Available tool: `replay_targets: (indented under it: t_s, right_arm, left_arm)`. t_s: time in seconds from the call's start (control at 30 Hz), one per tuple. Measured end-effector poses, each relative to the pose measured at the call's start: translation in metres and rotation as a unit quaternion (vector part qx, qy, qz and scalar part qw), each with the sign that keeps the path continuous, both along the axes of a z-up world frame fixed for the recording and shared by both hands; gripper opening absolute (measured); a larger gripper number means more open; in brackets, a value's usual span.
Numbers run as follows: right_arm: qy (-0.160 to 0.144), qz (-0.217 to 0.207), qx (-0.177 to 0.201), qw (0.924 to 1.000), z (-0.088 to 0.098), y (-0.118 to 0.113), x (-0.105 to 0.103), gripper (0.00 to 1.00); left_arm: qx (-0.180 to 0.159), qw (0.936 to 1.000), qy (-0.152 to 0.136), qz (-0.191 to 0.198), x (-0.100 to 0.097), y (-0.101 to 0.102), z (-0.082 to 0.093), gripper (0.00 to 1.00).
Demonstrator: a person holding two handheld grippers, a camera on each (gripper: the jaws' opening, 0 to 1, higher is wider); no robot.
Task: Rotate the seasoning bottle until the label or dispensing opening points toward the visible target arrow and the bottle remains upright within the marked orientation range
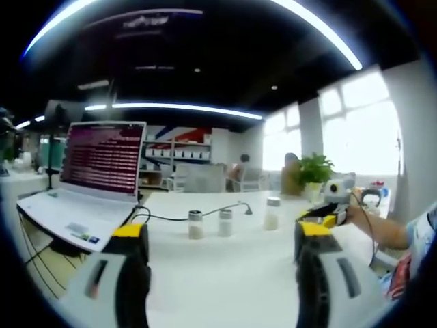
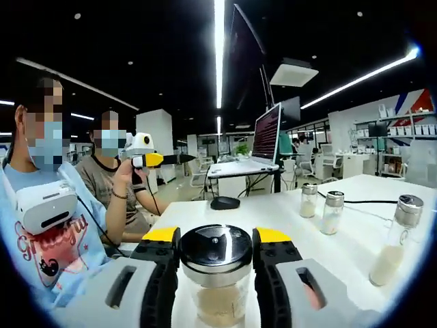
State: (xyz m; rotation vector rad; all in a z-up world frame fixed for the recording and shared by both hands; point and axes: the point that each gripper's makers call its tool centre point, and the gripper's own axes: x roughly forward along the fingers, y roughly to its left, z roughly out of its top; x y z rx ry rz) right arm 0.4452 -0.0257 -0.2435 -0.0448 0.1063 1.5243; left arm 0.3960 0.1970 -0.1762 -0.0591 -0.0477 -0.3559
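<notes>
A glass seasoning bottle [image 2: 217,273] with a dark round lid and pale powder inside stands upright between the jaws of my right gripper [image 2: 217,236], which is shut on it just under the lid. Three more seasoning bottles [image 2: 332,212] stand on the white table [image 2: 273,212] to the right of it. My left gripper [image 1: 222,231] is open with nothing between its jaws, and it faces those three bottles [image 1: 225,222] from a distance. The right gripper [image 1: 326,208] appears at the right in the left gripper view, held in a hand. The left gripper [image 2: 151,160] is raised at the left in the right gripper view.
An open laptop [image 1: 102,157] sits at the table's left end, with a black cable [image 1: 171,219] running toward the bottles. A black mouse [image 2: 224,203] lies near the laptop [image 2: 266,133]. Two seated people [image 2: 109,178] are at the table's edge. A potted plant [image 1: 314,171] stands behind.
</notes>
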Motion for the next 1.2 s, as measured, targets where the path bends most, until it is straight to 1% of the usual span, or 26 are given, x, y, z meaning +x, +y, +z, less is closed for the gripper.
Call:
replay_targets:
  t_s: [0.13,0.37,0.47,0.7,1.0,1.2]
  right_arm:
    - [-0.003,0.001,-0.002,1.0,-0.0009,-0.0006,0.0023,0.41]
    - [-0.001,-0.005,0.005,1.0,-0.0015,-0.0002,0.0037,0.41]
    - [-0.002,-0.008,0.004,1.0,-0.0016,0.0,0.0041,0.41]
    - [-0.002,-0.037,0.001,0.9993,-0.0024,0.0016,0.0038,0.41]
    - [-0.002,-0.044,0.002,0.999,-0.0017,0.0035,0.0061,0.41]
    - [-0.001,-0.049,-0.005,0.9988,-0.0022,0.0048,0.0062,0.41]
  left_arm:
    - [0.0,1.0,-0.003,-0.002,0.0003,-0.001,0.0014,0.93]
    - [0.003,1.0,0.003,-0.004,0.0028,-0.0042,-0.0036,0.93]
    - [0.005,1.0,0.0,-0.007,0.0014,-0.0057,-0.0022,0.93]
    - [0.007,0.9999,0.0,-0.011,-0.0009,-0.0077,-0.0034,0.94]
    - [0.007,0.9999,-0.002,-0.009,0.0002,-0.0031,-0.0006,0.93]
    - [0.006,0.9999,0.002,-0.008,0.0015,-0.0017,-0.0031,0.93]
